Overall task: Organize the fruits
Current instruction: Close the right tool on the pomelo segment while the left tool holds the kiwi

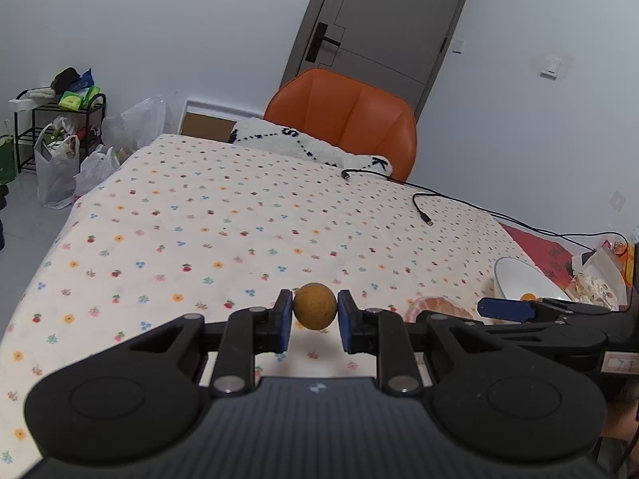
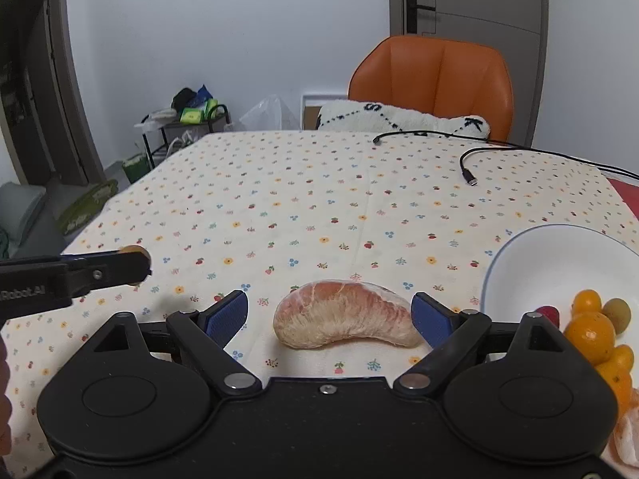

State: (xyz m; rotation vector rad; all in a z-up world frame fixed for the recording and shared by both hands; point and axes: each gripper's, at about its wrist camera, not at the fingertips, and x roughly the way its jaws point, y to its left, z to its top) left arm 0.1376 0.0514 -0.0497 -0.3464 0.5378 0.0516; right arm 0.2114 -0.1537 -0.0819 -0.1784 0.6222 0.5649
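My left gripper (image 1: 314,313) is shut on a small round brown-yellow fruit (image 1: 314,304), held just above the flowered tablecloth (image 1: 199,219). In the right wrist view that left gripper (image 2: 137,265) comes in from the left, with the fruit (image 2: 133,250) peeking over its fingertip. My right gripper (image 2: 329,304) is open, its blue pads on either side of a peeled pink pomelo segment (image 2: 343,317) lying on the cloth. A white bowl (image 2: 551,255) at the right holds several small oranges (image 2: 589,333), a red fruit (image 2: 548,313) and a greenish-brown one (image 2: 617,313).
Two black cables (image 2: 467,163) lie on the far right of the table. An orange chair (image 2: 435,76) with a white cushion (image 2: 399,117) stands behind it. Snack bags (image 1: 599,279) and a red sheet (image 1: 539,247) sit beyond the bowl. A peeled mandarin (image 2: 627,435) lies near the bowl.
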